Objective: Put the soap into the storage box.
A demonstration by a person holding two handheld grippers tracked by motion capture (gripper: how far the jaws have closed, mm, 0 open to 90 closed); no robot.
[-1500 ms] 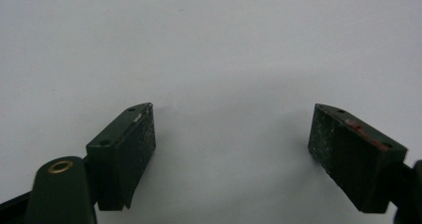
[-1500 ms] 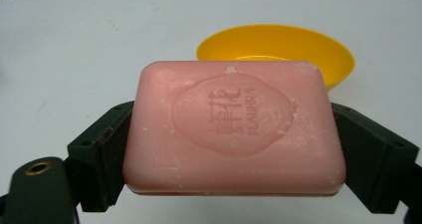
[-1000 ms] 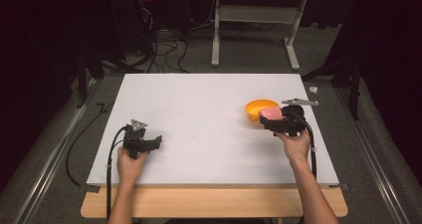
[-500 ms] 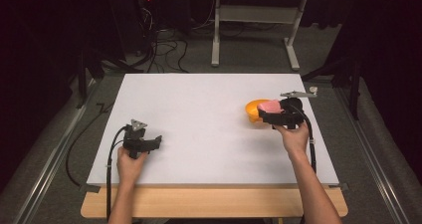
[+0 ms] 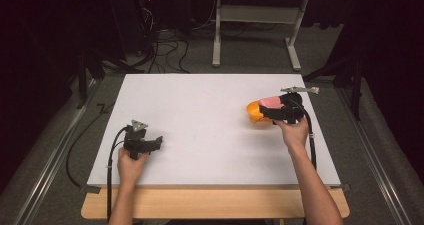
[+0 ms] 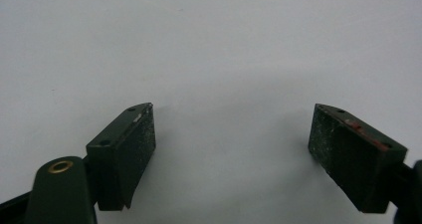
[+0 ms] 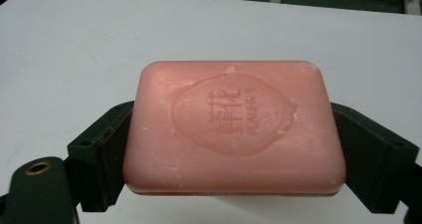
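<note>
Pink soap bar (image 7: 234, 129) is clamped between the 2 jaws of the right gripper (image 5: 280, 112), held just above the orange bowl (image 5: 254, 112) at table (image 5: 200, 115) right. Left gripper (image 5: 150, 144) is held released, jaws spread over bare tabletop.

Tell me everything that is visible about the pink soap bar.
The pink soap bar is a rounded rectangle with a matte, waxy look and small pale flecks. An oval seal with raised characters is stamped on its top face. It lies flat between the jaws of the right gripper, which press on its two short ends. In the high view it sits at the orange bowl, on the table's right side.
</note>
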